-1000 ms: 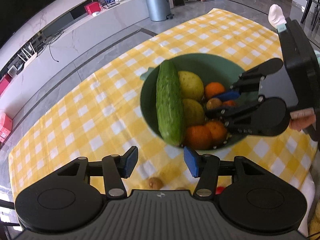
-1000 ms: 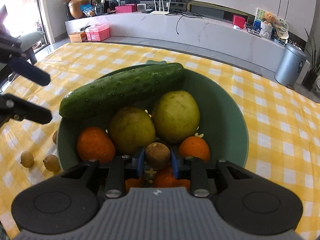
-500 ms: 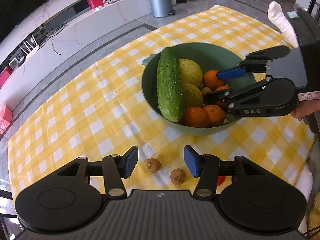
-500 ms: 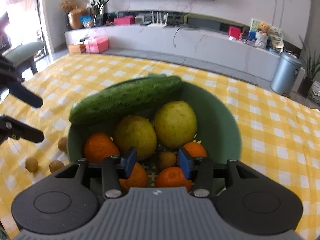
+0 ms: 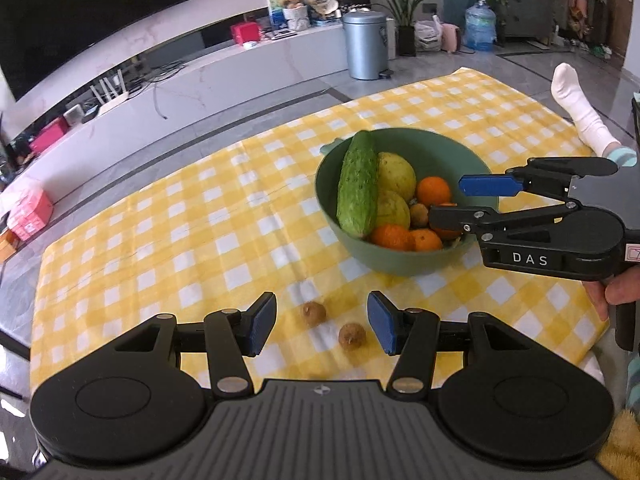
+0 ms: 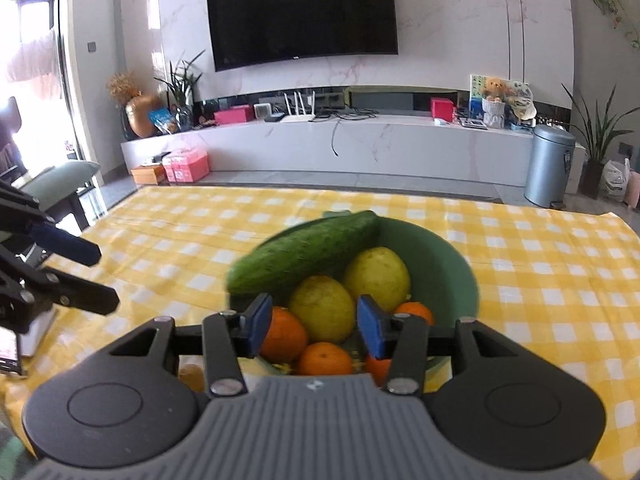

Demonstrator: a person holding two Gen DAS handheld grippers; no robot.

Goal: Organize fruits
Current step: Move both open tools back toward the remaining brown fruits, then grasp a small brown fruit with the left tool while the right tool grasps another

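Note:
A green bowl [image 5: 404, 264] on the yellow checked cloth holds a cucumber [image 5: 358, 184], two yellow-green fruits [image 5: 396, 176], several oranges [image 5: 434, 191] and a small brown fruit [image 5: 420, 214]. Two more small brown fruits [image 5: 314, 313] [image 5: 352, 335] lie on the cloth just beyond my left gripper [image 5: 322, 328], which is open and empty. My right gripper [image 5: 448, 200] hovers over the bowl's right side; its jaws are opening with nothing between them. In the right wrist view the right gripper [image 6: 310, 330] sits above the bowl [image 6: 448, 264], with the left gripper [image 6: 104, 280] at the left.
A person's hand [image 5: 616, 292] holds the right gripper, and a socked foot [image 5: 576, 112] rests at the cloth's far right. The cloth's near edge runs just below the left gripper. A metal bin [image 5: 366, 46] and a white TV bench stand beyond the table.
The right gripper opened, left the small brown fruit in the bowl, and rose back from it. The left gripper pulled away from the bowl, bringing two brown fruits on the cloth into view.

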